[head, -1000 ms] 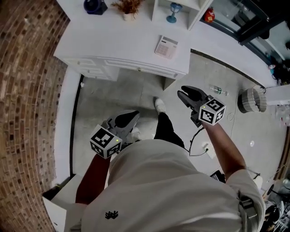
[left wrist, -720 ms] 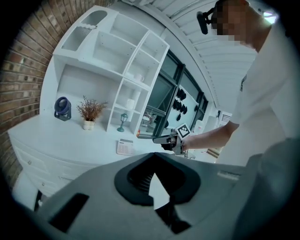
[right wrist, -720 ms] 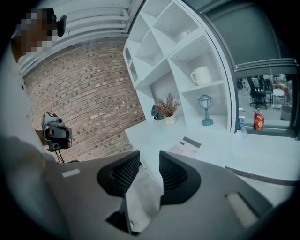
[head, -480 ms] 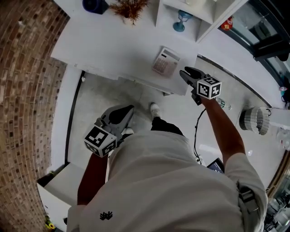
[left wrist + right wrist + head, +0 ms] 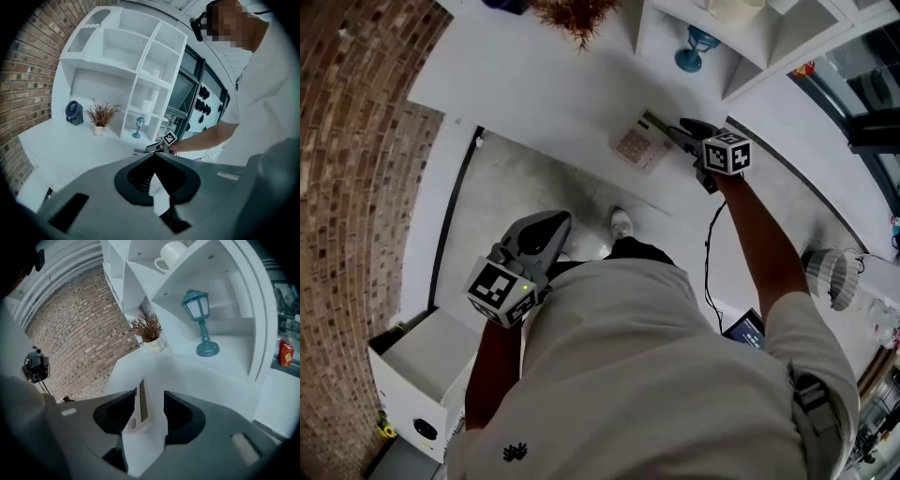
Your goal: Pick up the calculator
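The calculator (image 5: pixel 635 144), pale with pinkish keys, lies flat on the white desk (image 5: pixel 534 84) near its front edge. My right gripper (image 5: pixel 673 130) reaches it from the right, low over the desk. In the right gripper view the calculator's display end (image 5: pixel 140 404) stands between the jaws of the right gripper (image 5: pixel 150 395), close to the left one, with a gap at the right one. The jaws are opening and do not press on it. My left gripper (image 5: pixel 551 225) hangs near my body above the floor, jaws closed and empty, as the left gripper (image 5: pixel 153 155) view shows.
A white shelf unit on the desk holds a teal lamp (image 5: pixel 691 49) and a white cup (image 5: pixel 171 251). A dried plant (image 5: pixel 577 14) stands at the desk's back. A brick wall (image 5: pixel 356 141) runs along the left. A white box (image 5: pixel 412 366) and a wastebasket (image 5: pixel 830 272) stand on the floor.
My right gripper has travelled from above the floor up to the desk and now straddles the calculator's end, jaws wider. The left gripper stayed low, shifting a little.
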The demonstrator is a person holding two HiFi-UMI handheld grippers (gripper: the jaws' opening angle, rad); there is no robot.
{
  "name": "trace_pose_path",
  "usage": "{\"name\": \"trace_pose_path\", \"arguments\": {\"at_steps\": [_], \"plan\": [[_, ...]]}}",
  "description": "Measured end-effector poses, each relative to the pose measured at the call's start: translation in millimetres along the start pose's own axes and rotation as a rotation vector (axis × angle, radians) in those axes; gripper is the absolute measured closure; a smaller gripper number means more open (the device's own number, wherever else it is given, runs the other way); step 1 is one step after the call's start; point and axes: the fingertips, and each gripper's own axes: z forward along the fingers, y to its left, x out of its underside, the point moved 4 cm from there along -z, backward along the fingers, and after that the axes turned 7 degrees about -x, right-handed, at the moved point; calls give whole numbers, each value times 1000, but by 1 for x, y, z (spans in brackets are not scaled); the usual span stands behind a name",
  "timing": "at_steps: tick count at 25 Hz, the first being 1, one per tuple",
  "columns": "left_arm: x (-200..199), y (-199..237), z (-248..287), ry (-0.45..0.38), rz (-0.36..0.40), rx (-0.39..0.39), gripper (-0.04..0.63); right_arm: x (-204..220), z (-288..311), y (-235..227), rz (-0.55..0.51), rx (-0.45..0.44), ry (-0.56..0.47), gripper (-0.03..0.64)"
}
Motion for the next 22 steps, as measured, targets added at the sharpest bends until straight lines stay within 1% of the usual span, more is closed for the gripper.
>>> {"name": "trace_pose_path", "arguments": {"at_steps": [5, 8, 9, 12, 17, 22], "plan": [[1, 5, 2, 11, -11, -49, 592, 0, 24, -4, 34, -101, 49, 416], [0, 9, 4, 11, -17, -60, 592, 1, 33, -2, 49, -136, 78, 442], [0, 10, 3, 11, -18, -64, 592, 1, 35, -2, 57, -146, 87, 472], [0, 15, 2, 10, -18, -74, 592, 1, 40, 0, 88, -162, 108, 523], [-1, 21, -5, 1, -16, -85, 592, -2, 40, 4, 145, -184, 98, 538], [3, 28, -22, -17, -21, -90, 592, -8, 38, 18, 169, -182, 62, 552]]}}
